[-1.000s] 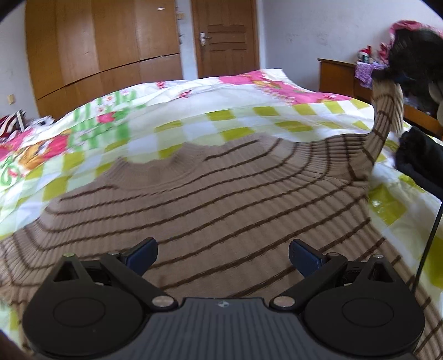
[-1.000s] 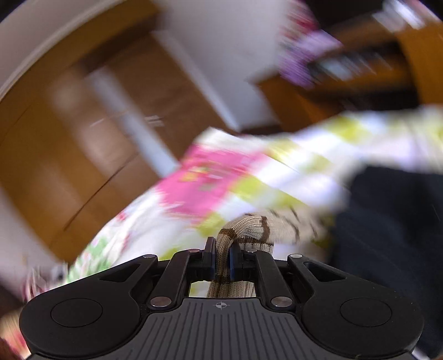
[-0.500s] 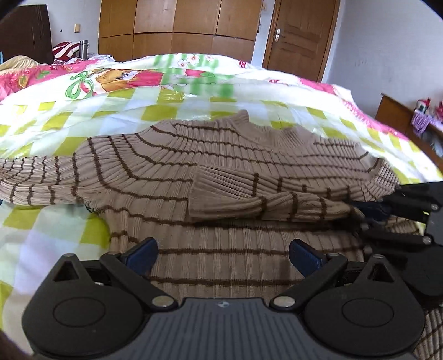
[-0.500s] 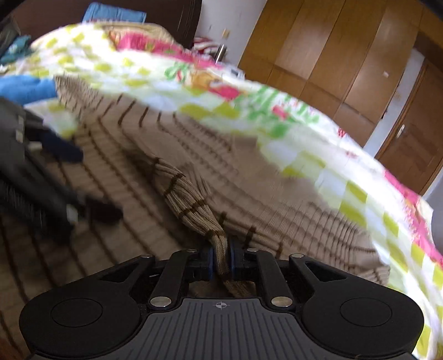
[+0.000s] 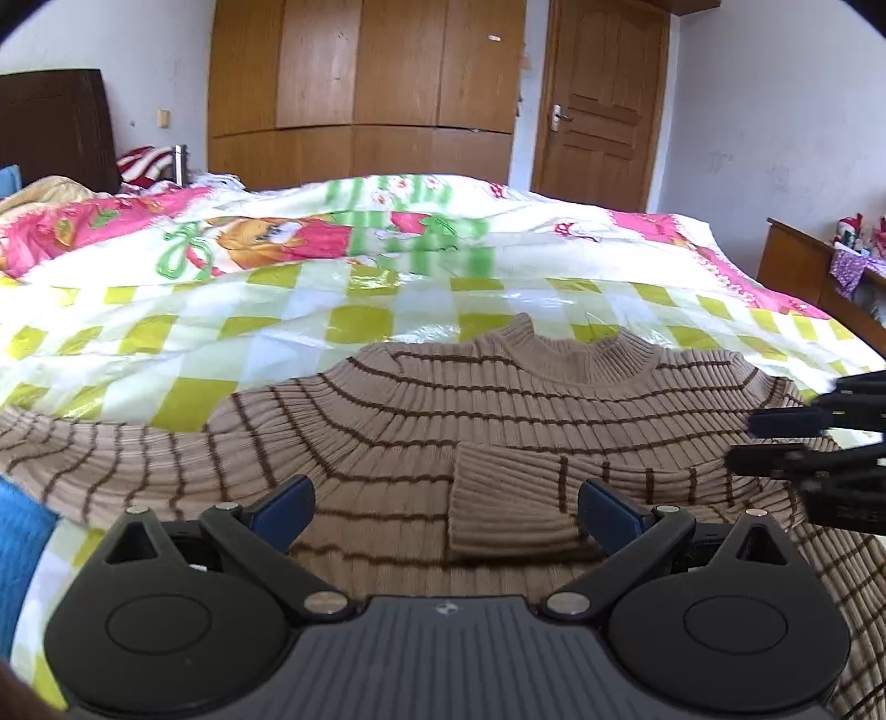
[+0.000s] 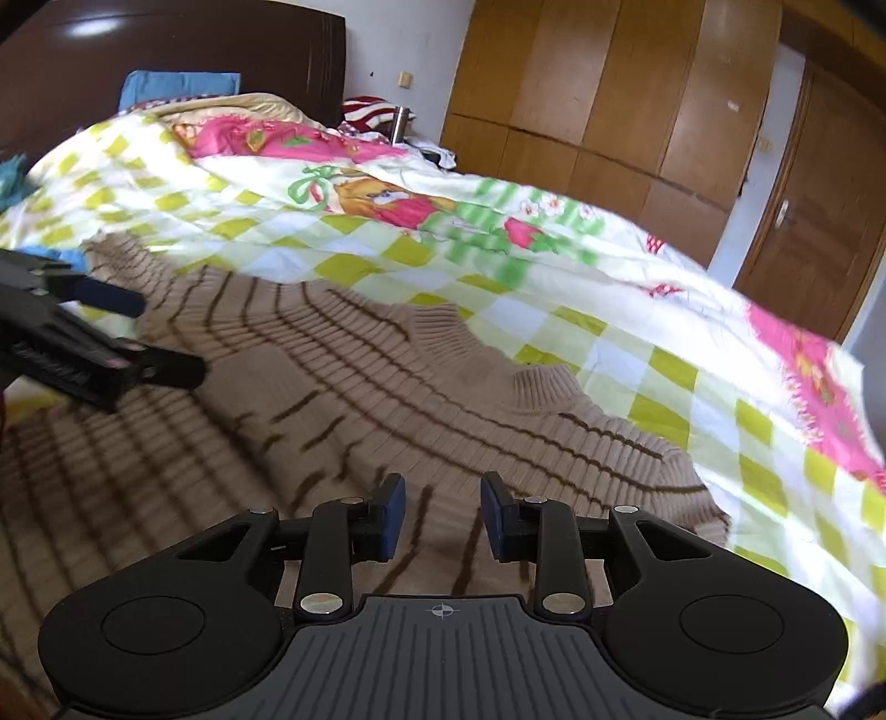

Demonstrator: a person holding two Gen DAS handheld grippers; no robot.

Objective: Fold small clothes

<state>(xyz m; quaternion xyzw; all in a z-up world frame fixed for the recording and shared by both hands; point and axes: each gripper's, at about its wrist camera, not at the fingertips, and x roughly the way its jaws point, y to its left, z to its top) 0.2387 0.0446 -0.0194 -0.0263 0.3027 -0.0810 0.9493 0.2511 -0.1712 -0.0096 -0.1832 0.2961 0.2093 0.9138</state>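
A tan knit sweater with dark brown stripes [image 5: 498, 410] lies flat on the bed, collar away from me. One sleeve [image 5: 515, 509] is folded across its chest; the other sleeve [image 5: 83, 454] stretches out to the left. My left gripper [image 5: 443, 507] is open and empty just above the sweater's lower body. My right gripper [image 6: 441, 518] is open and empty over the sweater [image 6: 343, 387] near its right shoulder. The right gripper also shows at the right edge of the left wrist view [image 5: 775, 443], and the left gripper at the left edge of the right wrist view [image 6: 149, 338].
The bed carries a quilt [image 5: 360, 327] in yellow-green checks with pink cartoon prints. A blue cloth [image 5: 22, 543] lies at the sweater's left. A dark headboard [image 6: 166, 50], wooden wardrobes [image 5: 360, 94], a door [image 5: 598, 94] and a side cabinet [image 5: 803, 271] surround the bed.
My right gripper carried the sleeve over the chest, let go of it and opened. It now sits back by the right shoulder. My left gripper stayed open.
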